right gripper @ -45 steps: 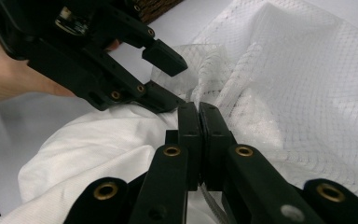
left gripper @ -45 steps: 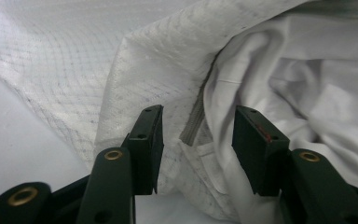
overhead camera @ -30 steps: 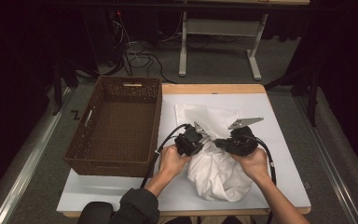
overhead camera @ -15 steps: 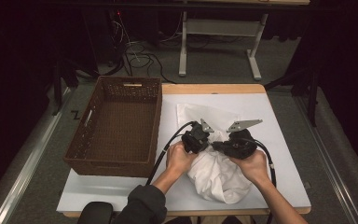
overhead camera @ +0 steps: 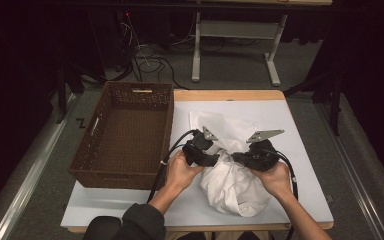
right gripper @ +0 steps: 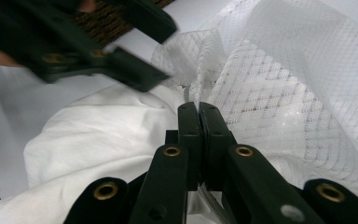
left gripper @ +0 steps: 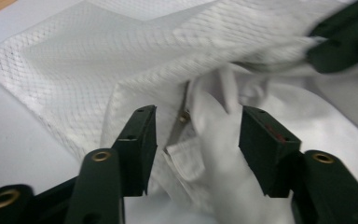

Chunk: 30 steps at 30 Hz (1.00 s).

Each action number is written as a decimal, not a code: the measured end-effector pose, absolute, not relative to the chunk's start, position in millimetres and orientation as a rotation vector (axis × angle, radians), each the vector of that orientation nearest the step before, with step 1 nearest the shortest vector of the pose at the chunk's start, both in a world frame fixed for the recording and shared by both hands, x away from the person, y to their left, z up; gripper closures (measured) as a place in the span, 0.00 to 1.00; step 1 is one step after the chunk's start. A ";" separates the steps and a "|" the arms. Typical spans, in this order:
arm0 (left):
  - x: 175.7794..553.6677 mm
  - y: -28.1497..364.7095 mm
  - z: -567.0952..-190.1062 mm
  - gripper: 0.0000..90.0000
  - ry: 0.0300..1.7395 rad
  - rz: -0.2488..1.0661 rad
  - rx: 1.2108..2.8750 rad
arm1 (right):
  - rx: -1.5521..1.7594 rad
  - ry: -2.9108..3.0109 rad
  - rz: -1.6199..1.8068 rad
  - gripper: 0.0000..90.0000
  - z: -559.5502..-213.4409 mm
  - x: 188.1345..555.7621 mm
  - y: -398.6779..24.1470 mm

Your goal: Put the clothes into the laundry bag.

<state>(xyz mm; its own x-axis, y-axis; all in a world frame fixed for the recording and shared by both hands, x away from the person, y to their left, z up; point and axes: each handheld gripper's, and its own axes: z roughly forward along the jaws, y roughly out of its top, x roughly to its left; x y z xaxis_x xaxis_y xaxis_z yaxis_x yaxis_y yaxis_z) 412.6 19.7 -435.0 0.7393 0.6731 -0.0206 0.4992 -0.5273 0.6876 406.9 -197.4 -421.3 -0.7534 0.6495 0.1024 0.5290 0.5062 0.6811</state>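
White garment (overhead camera: 235, 182) lies bunched on the counter (overhead camera: 305, 150), at the near middle, partly inside a white mesh bag (overhead camera: 225, 127) that spreads flat behind it. In the left gripper view the mesh bag (left gripper: 98, 60) covers the upper half, and the garment (left gripper: 214, 140) shows a buttoned placket between the jaws.

Left hand-held gripper (overhead camera: 206, 145): jaws have just been opening and now stand apart, with a fold of garment between them but no pad pressing on it.

Right hand-held gripper (overhead camera: 240, 156): jaws closed tight, pinching an edge of the mesh bag (right gripper: 279, 84) where it meets the garment (right gripper: 98, 130); exactly which layer is caught is hard to make out.

Surroundings: brown wicker basket (overhead camera: 125, 135) stands at the counter's left edge, just beside the left hand (overhead camera: 182, 170). The two grippers sit close together, the left one blurred across the upper left of the right gripper view. Cables (overhead camera: 145, 65) lie on the floor behind.

No readable writing or labels. Garment's lower part is hidden under the right hand (overhead camera: 275, 175).
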 end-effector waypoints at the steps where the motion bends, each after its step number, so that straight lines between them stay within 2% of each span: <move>1: 407.4 20.9 -433.7 0.49 0.863 0.318 2.248 | 1.016 2.579 1.082 1.00 -421.7 407.5 -197.5; 7: 383.5 20.8 -433.4 0.44 0.800 0.271 2.286 | 1.022 2.572 1.074 1.00 -422.2 409.9 -198.6; 15: 384.8 6.2 -453.6 0.41 0.811 0.168 2.335 | 1.017 2.588 1.055 1.00 -422.8 410.8 -194.2; 19: 394.5 -3.9 -467.2 0.51 0.841 0.088 2.342 | 1.015 2.599 1.057 1.00 -424.0 410.8 -190.3; 22: 397.0 -3.9 -465.6 0.68 0.829 0.072 2.333 | 1.010 2.606 1.050 1.00 -424.9 411.3 -188.5; 24: 395.5 -3.2 -462.4 0.75 0.807 0.082 2.327 | 1.009 2.610 1.053 1.00 -425.5 412.1 -187.3; 30: 381.2 -6.2 -442.0 0.81 0.669 0.194 2.288 | 1.003 2.615 1.057 1.00 -424.9 412.2 -185.1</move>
<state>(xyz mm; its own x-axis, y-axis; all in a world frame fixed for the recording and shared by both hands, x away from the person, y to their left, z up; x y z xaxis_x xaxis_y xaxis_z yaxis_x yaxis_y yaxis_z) 381.2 -6.2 -442.0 0.8531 0.5187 -0.0564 0.4083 -0.5963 0.6911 412.2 -185.1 -424.9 -0.7656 0.6344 0.1064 0.5301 0.5285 0.6631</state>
